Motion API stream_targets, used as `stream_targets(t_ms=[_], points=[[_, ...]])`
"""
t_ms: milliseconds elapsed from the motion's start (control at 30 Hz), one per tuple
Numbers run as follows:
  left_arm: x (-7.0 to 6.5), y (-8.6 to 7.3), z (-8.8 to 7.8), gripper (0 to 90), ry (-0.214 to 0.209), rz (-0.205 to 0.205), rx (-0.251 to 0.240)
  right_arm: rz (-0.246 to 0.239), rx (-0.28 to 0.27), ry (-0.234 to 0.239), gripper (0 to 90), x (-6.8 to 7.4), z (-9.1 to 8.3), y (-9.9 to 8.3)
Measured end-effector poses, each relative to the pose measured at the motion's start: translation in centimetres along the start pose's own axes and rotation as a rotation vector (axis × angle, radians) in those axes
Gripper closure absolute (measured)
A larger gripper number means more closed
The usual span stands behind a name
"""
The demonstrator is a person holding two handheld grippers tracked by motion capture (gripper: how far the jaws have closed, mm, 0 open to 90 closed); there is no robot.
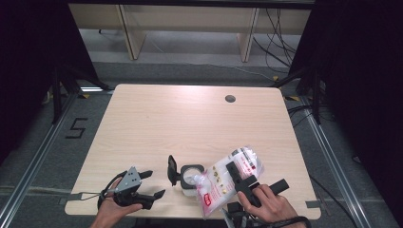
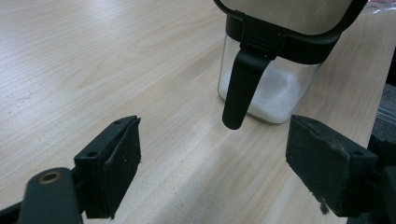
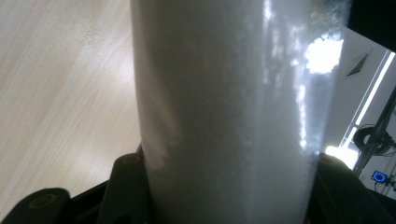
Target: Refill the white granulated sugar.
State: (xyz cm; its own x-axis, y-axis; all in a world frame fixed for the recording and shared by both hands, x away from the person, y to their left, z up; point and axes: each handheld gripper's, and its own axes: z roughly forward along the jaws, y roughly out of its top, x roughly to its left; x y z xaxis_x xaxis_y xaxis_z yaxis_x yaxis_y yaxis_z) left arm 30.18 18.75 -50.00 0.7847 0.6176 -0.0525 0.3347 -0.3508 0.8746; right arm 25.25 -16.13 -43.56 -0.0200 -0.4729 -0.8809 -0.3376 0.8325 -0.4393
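My right gripper [image 1: 240,176] is clamped across a clear plastic bag [image 1: 228,178] of white granules, and in the right gripper view the bag [image 3: 224,116] stands as a pale column squeezed between both black jaws. In the high view I hold that bag tilted, its lower end over the open mouth of a small glass jar [image 1: 191,176] near the front edge of the wooden table [image 1: 190,118]; the bag carries red and white printing. The jar's black-framed lid [image 1: 172,170] stands swung up on its left side. In the left gripper view the jar [image 2: 271,88] shows a layer of white granules at its bottom and a black latch [image 2: 243,88] hanging down its front. My left gripper [image 1: 142,187] sits just left of the jar, low over the table, with its jaws wide apart and nothing between them; it is near the jar but not touching it. A round grommet hole [image 1: 230,99] lies far back on the table.
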Motion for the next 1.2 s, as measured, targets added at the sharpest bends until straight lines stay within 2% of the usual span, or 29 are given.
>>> stream_targets(t_ms=[33,100,133,167,200,267,300,367,433,467,500,633,667,733,833,867,933,1000,1033,1100,1133,1200], points=[[0.06,0.04,-0.03,17.4,-0.003,0.013,0.000,0.000,0.000,0.003,53.3,0.10,0.01,0.02],[0.10,0.10,0.00,17.4,-0.003,0.010,-0.005,0.009,0.005,0.007,53.3,0.31,0.02,0.05],[-0.07,0.03,0.07,17.4,-0.002,-0.022,-0.007,0.007,0.005,0.007,53.3,0.33,0.05,0.06],[-0.02,0.02,0.04,17.4,0.000,-0.006,-0.004,0.017,0.008,0.012,53.3,0.41,0.07,0.06],[0.08,0.04,-0.03,17.5,-0.003,0.016,0.000,0.007,0.008,0.006,53.3,0.29,0.00,0.05],[0.15,0.10,-0.07,17.5,-0.001,0.017,0.001,-0.001,0.000,0.002,53.3,0.09,0.01,0.05],[-0.01,0.04,-0.01,17.4,0.001,-0.017,-0.002,0.001,0.003,0.004,53.3,0.11,-0.02,0.06],[0.03,0.02,-0.04,17.5,-0.001,-0.007,0.003,-0.010,0.001,0.005,53.4,0.15,0.06,0.12],[0.18,0.08,-0.10,17.5,0.002,0.023,0.005,-0.010,0.001,0.005,53.4,0.18,0.06,0.14],[0.00,0.04,-0.03,17.5,-0.001,-0.013,-0.002,-0.007,0.000,0.005,53.4,0.18,0.03,0.12],[-0.02,0.05,-0.03,17.5,0.006,-0.015,0.003,0.006,0.004,0.005,53.4,0.19,0.01,0.12],[0.17,0.09,-0.09,17.5,-0.002,0.022,0.005,0.004,-0.005,0.005,53.4,-0.03,-0.02,-0.06],[0.08,0.07,-0.03,17.4,-0.001,0.000,-0.003,0.027,0.000,0.007,53.4,0.05,-0.07,-0.08],[0.00,0.01,0.03,17.5,-0.001,-0.015,0.000,0.010,-0.003,0.002,53.4,-0.05,-0.05,-0.17],[0.11,0.08,-0.07,17.5,0.000,0.008,0.001,0.018,0.001,0.005,53.5,-0.01,-0.12,-0.20],[0.01,0.05,-0.02,17.5,0.001,-0.018,-0.003,0.020,0.000,0.007,53.5,-0.02,-0.11,-0.19],[-0.02,0.00,0.00,17.5,0.001,-0.016,0.000,0.026,-0.001,0.011,53.5,0.04,-0.06,-0.11],[0.08,0.03,-0.09,17.5,0.001,0.006,0.007,0.013,-0.008,0.010,53.5,0.09,0.04,-0.09],[0.05,0.05,-0.08,17.5,0.004,-0.007,0.002,0.028,-0.007,0.016,53.5,0.18,0.03,-0.05],[0.00,0.05,-0.06,17.5,0.006,-0.015,0.003,0.020,-0.016,0.020,53.6,0.25,0.09,-0.12],[-0.01,0.01,-0.02,17.4,0.001,-0.018,-0.001,0.034,-0.007,0.020,53.7,0.39,0.08,-0.13],[0.08,0.06,-0.11,17.5,-0.002,0.004,-0.001,0.034,-0.006,0.019,53.8,0.42,0.11,-0.16]])
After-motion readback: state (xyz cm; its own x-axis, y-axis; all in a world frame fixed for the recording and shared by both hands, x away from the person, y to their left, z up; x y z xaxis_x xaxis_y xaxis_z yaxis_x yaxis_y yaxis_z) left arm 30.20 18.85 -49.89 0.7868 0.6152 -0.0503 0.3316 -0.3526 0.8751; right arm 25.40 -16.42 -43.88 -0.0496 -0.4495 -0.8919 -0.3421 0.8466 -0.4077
